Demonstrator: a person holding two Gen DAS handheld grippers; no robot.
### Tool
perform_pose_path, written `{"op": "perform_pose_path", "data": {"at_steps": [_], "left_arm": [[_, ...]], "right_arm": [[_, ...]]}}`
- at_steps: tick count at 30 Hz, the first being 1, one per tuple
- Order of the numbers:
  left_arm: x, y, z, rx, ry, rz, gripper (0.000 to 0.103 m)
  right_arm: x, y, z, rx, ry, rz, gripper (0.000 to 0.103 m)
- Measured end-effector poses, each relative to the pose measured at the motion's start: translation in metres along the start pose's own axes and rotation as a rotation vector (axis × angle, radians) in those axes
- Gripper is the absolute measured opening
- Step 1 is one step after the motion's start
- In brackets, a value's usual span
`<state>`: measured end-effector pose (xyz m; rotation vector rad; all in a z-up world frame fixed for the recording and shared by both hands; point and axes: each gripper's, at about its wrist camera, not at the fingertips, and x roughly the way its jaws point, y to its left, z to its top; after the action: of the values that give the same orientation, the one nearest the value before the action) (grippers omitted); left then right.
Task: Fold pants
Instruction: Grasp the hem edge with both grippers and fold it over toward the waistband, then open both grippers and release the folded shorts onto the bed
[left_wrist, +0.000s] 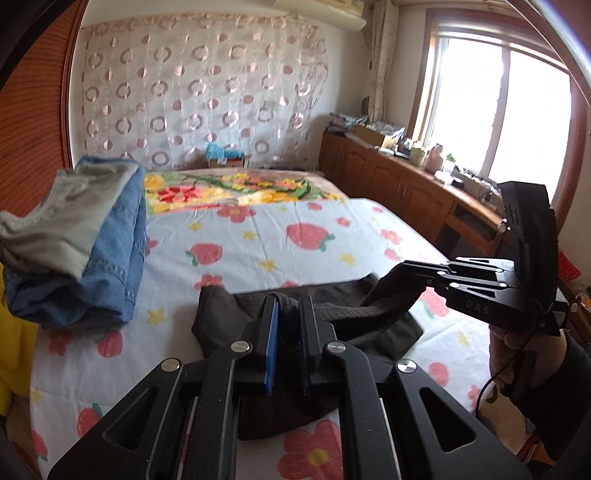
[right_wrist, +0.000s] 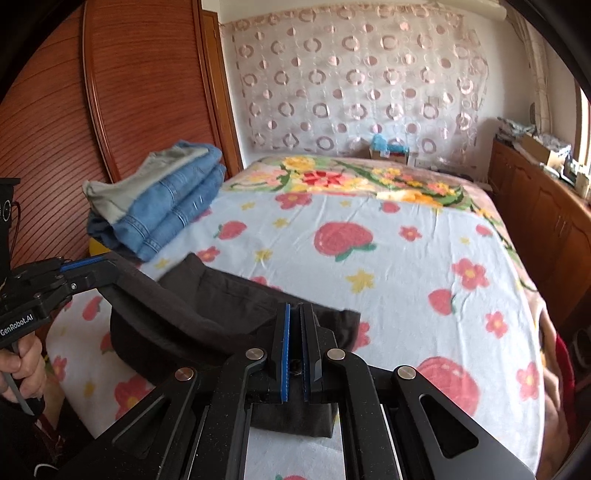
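From the left wrist, the left gripper pinched a fold of the dark brown cloth pants between its blue pads, jaws narrow. The pants lay low on the strawberry-print bed sheet – the right gripper held their other edge.

From the right wrist, the right gripper's jaws were nearly together, clamped on the pants' near edge (some cloth lifted). A folded blue denim stack sat well apart, beside the reddish wooden wardrobe.
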<state>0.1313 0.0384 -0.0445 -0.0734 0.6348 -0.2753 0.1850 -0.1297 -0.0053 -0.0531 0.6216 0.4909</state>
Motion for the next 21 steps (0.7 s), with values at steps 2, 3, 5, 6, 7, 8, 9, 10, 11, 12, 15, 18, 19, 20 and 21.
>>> {"op": "perform_pose_path", "data": {"at_steps": [2, 3, 5, 6, 7, 8, 9, 10, 11, 12, 15, 18, 19, 20, 21], "left_arm": [[0.003, 0.002, -0.004, -0.004, 0.006, 0.007, 0.01], [0.003, 0.003, -0.005, -0.006, 0.007, 0.008, 0.01], [0.004, 0.004, -0.005, -0.006, 0.006, 0.011, 0.01], [0.005, 0.004, -0.005, -0.003, 0.006, 0.015, 0.01], [0.006, 0.004, -0.004, -0.001, 0.006, 0.018, 0.01], [0.007, 0.004, -0.004, 0.002, 0.007, 0.024, 0.011], [0.007, 0.005, -0.004, 0.002, 0.008, 0.025, 0.012], [0.007, 0.005, -0.006, 0.003, 0.008, 0.027, 0.012], [0.008, 0.005, -0.006, 0.005, 0.008, 0.032, 0.012], [0.007, 0.005, -0.007, 0.007, 0.006, 0.04, 0.015], [0.005, 0.005, -0.012, 0.009, 0.004, 0.052, 0.033], [0.004, 0.009, -0.017, -0.001, 0.009, 0.045, 0.058], [0.005, 0.011, -0.018, -0.01, 0.017, 0.054, 0.062], [0.005, 0.013, -0.02, -0.02, 0.021, 0.058, 0.07], [0.004, 0.015, -0.022, -0.028, 0.023, 0.051, 0.076]], "right_arm": [[0.007, 0.001, 0.0, -0.001, 0.012, -0.004, 0.005], [0.009, 0.0, 0.0, 0.001, 0.016, -0.004, 0.005], [0.012, -0.001, 0.002, 0.001, 0.021, -0.006, 0.005], [0.013, -0.001, 0.003, 0.002, 0.022, -0.005, 0.005], [0.013, -0.001, 0.004, 0.003, 0.021, -0.005, 0.005], [0.013, -0.001, 0.005, 0.003, 0.022, -0.006, 0.005], [0.015, -0.001, 0.006, 0.005, 0.023, -0.007, 0.005], [0.016, -0.002, 0.007, 0.008, 0.024, -0.007, 0.005], [0.015, -0.002, 0.007, 0.012, 0.023, -0.005, 0.005], [0.015, -0.002, 0.006, 0.015, 0.019, -0.001, 0.005], [0.015, -0.005, 0.001, 0.017, 0.016, 0.006, 0.005], [0.014, -0.005, 0.0, 0.017, 0.01, 0.014, 0.005], [0.013, -0.005, 0.0, 0.018, 0.006, 0.015, 0.005], [0.012, -0.005, -0.001, 0.019, 0.0, 0.015, 0.005], [0.01, -0.005, -0.001, 0.022, -0.007, 0.014, 0.005]]}}
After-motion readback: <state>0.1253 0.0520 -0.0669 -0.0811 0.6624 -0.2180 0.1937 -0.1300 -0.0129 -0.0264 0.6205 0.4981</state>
